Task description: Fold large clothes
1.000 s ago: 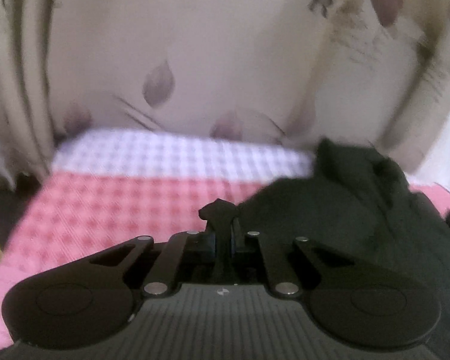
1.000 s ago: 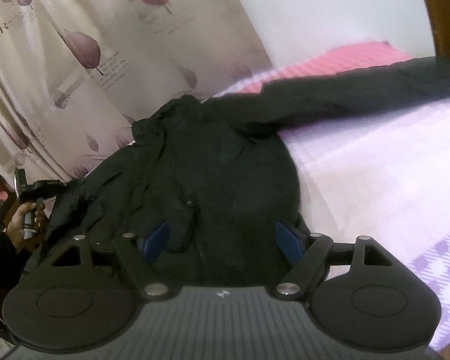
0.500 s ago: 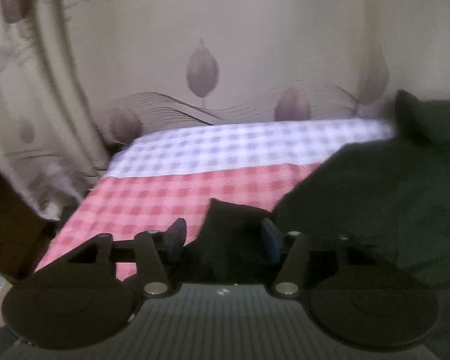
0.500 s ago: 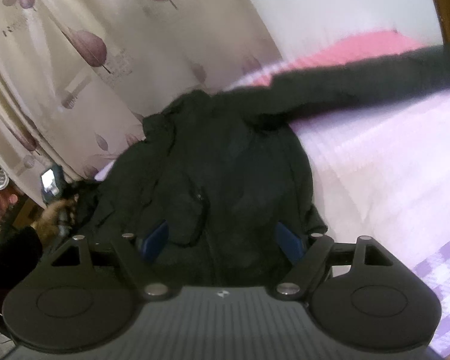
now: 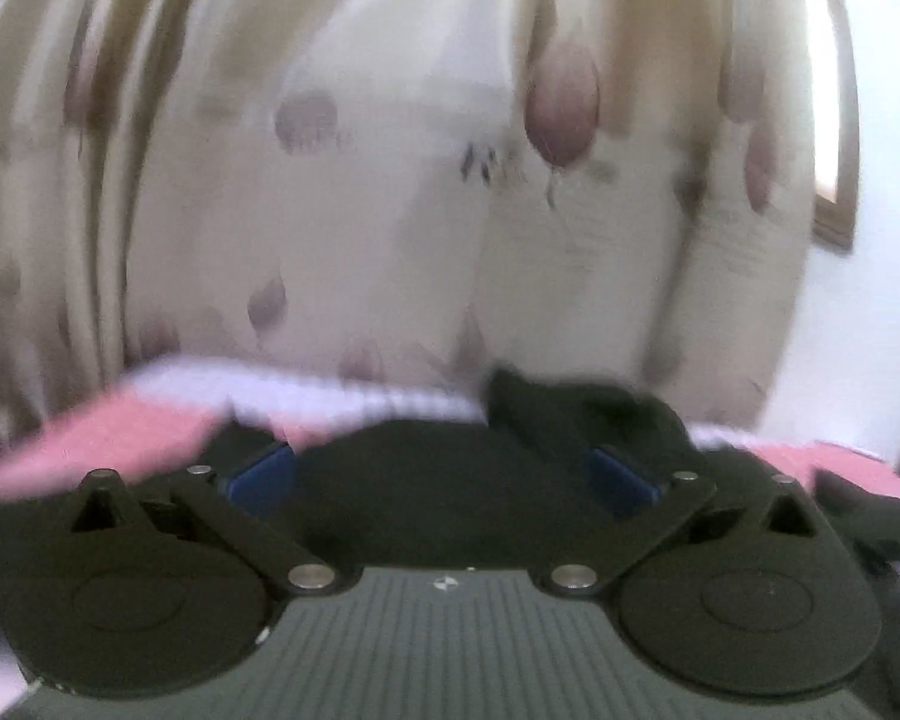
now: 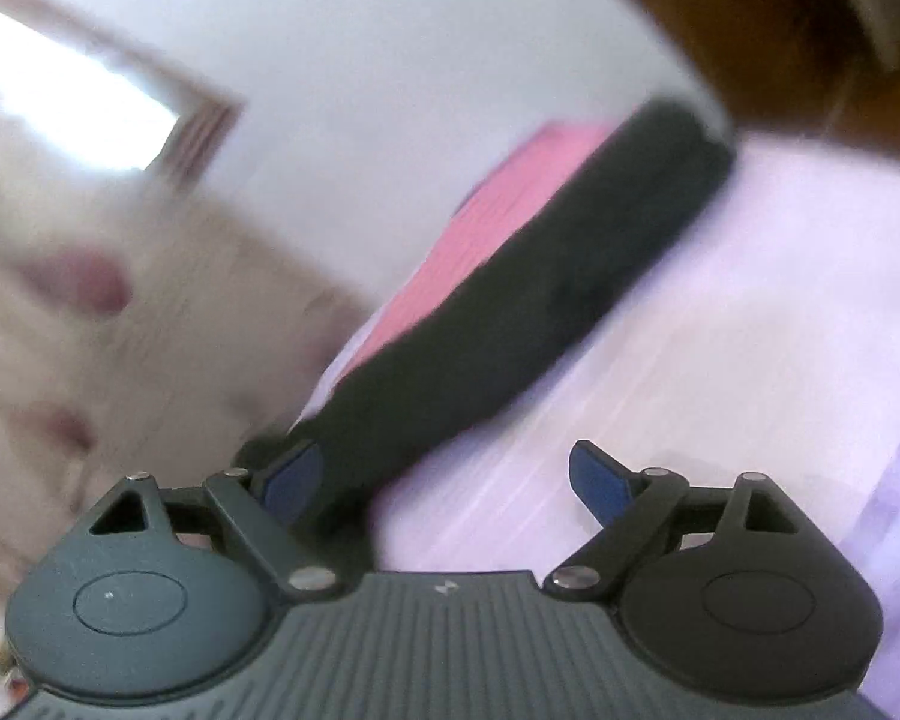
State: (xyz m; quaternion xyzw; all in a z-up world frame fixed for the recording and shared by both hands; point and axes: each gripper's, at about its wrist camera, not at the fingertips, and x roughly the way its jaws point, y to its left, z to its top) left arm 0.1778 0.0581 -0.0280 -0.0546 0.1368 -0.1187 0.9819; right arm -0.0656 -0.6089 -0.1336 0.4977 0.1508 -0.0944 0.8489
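A large black jacket lies on a bed with a pink and lilac checked sheet. My left gripper is open, its blue pads wide apart just above the black cloth. In the right wrist view one long black sleeve stretches away across the sheet. My right gripper is open, with the near end of the sleeve by its left pad. Both views are blurred by motion.
A beige curtain with purple leaf prints hangs behind the bed. A white wall and a window frame stand at the far side. Brown wooden furniture is at the upper right.
My left gripper, shut on a pinch of black cloth a second ago, has opened wide and let go. My right gripper stayed open and swung right, from the jacket body to the sleeve.
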